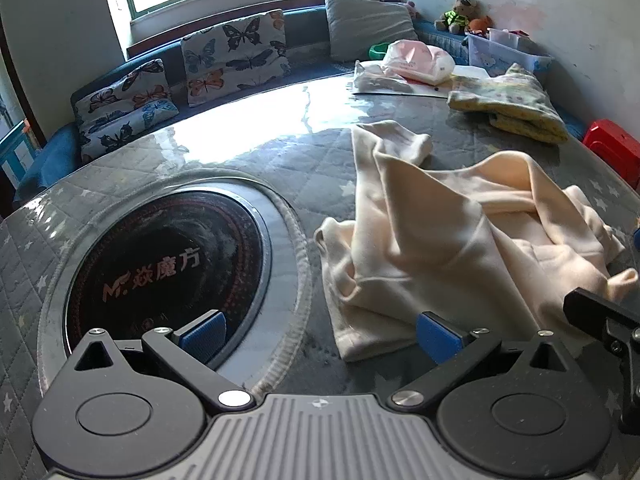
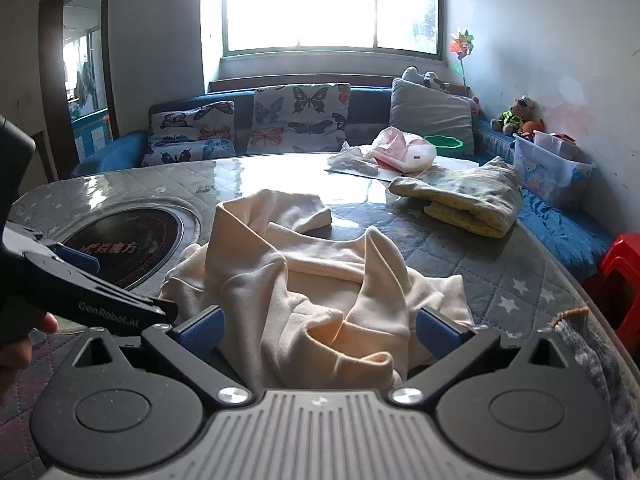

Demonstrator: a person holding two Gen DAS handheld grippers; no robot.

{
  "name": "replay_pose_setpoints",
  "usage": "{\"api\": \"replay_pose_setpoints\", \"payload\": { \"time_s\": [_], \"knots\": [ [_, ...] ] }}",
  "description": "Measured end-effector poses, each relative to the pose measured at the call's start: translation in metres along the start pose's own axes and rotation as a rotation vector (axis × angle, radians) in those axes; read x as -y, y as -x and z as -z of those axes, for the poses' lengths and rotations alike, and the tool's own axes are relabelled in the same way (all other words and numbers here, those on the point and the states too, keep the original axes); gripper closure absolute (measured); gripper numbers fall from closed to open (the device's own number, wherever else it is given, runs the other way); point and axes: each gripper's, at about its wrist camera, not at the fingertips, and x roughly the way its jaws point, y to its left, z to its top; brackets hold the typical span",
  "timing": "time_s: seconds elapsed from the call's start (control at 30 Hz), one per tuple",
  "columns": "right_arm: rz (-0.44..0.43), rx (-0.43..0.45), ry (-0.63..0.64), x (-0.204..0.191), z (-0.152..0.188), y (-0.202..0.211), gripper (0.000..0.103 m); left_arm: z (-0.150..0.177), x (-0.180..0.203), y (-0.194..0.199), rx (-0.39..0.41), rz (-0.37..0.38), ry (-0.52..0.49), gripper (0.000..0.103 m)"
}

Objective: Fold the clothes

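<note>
A crumpled cream garment point(image 1: 440, 240) lies on the quilted grey table cover; it also shows in the right wrist view point(image 2: 312, 280). My left gripper point(image 1: 320, 336) is open and empty, at the garment's near left hem, with its right pad by the fabric edge. My right gripper point(image 2: 318, 330) is open, its jaws on either side of a bunched fold of the garment, not closed on it. The left gripper's body point(image 2: 80, 296) shows at the left of the right wrist view.
A round black induction hob point(image 1: 168, 264) is set into the table at the left. A folded yellow patterned garment point(image 2: 464, 200) and a pink-white bag point(image 2: 404, 152) lie at the far right. A red stool point(image 2: 624, 280) stands beside the table; a cushioned bench runs behind.
</note>
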Motion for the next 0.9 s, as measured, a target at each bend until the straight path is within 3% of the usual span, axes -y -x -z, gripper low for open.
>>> {"api": "replay_pose_setpoints", "payload": {
  "time_s": [0.2,0.3,0.37,0.4,0.47,0.57,0.67,0.9],
  "knots": [
    [-0.010,-0.022,0.009,-0.001,-0.001,-0.009,0.011,-0.006,-0.006,-0.004,-0.002,-0.012,0.010,0.000],
    [-0.014,-0.034,0.016,0.000,-0.001,-0.013,0.023,-0.009,-0.007,-0.005,0.001,-0.012,0.016,0.000],
    [-0.020,-0.042,0.018,-0.001,0.000,-0.014,0.044,-0.011,-0.007,-0.005,0.005,-0.012,0.017,0.000],
    [-0.025,-0.046,0.016,-0.001,0.000,-0.015,0.048,-0.012,-0.007,-0.005,0.007,-0.013,0.017,0.000],
    [-0.044,-0.057,0.005,0.001,0.001,-0.016,0.067,-0.014,-0.008,-0.004,0.009,-0.011,0.018,0.000],
    [-0.077,-0.064,-0.007,0.002,0.003,-0.017,0.087,-0.015,-0.007,-0.003,0.013,-0.004,0.020,0.000],
    [-0.126,-0.058,0.011,-0.004,0.005,-0.012,0.095,-0.017,-0.006,0.000,0.019,0.003,0.018,0.000],
    [-0.300,-0.063,0.139,-0.042,0.021,0.005,0.099,-0.021,-0.004,0.008,0.035,0.024,0.019,0.000]
  ]
}}
